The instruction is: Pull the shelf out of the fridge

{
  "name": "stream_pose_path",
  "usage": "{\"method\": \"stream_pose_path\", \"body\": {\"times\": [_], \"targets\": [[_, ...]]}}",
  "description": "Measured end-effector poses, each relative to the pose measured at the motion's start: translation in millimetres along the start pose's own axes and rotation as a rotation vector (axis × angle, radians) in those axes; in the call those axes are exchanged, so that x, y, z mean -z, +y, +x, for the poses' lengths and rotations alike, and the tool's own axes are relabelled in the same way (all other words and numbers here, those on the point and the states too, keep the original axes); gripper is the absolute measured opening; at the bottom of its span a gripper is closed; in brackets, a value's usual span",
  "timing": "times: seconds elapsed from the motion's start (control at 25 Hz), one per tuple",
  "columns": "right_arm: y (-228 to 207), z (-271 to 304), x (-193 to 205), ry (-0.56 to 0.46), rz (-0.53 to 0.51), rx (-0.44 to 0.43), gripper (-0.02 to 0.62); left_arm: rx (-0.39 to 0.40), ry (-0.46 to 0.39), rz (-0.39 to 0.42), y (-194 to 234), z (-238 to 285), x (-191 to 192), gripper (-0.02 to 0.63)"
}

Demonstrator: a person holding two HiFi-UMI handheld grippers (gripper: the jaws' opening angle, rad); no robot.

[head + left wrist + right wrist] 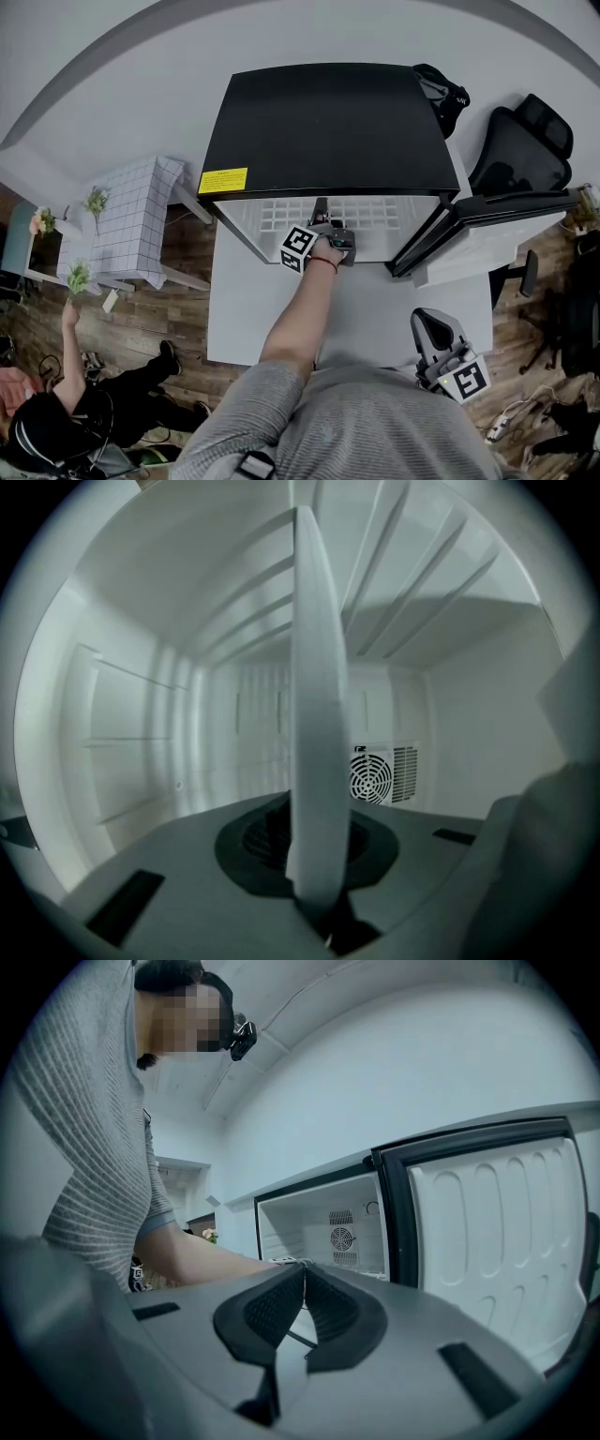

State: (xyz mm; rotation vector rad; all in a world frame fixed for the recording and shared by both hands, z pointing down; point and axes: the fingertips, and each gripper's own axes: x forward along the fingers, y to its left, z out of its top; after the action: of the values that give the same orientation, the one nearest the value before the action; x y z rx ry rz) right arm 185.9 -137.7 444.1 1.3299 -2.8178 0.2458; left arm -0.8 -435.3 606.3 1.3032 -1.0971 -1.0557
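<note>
Now the jaws of the left gripper point(323, 217) clamp the front edge of the shelf point(375, 214), which lies straight ahead inside the fridge point(328, 122). The right gripper point(429, 326) waits farther back, its jaws closed and empty.

Yellow label point(222, 180) on fridge point(328, 122), print illegible

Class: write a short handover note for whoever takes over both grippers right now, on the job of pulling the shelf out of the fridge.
Left gripper: shut on the front edge of the white shelf, just inside the fridge.
Right gripper: shut, empty, held low at the person's right side.
Fridge door: open.
Done: shelf gripped, still seated in the fridge.
Left: draw the shelf straight out.
</note>
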Motion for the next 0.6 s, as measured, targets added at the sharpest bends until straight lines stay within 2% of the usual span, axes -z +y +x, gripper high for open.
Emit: {"method": "stream_pose_path", "body": {"times": [0.6], "targets": [[1.9,-16.1,-1.5,-0.012,-0.008,0.020,0.013,-0.002,0.023,-0.026,-0.4,-1.6,2.5,0.035]]}}
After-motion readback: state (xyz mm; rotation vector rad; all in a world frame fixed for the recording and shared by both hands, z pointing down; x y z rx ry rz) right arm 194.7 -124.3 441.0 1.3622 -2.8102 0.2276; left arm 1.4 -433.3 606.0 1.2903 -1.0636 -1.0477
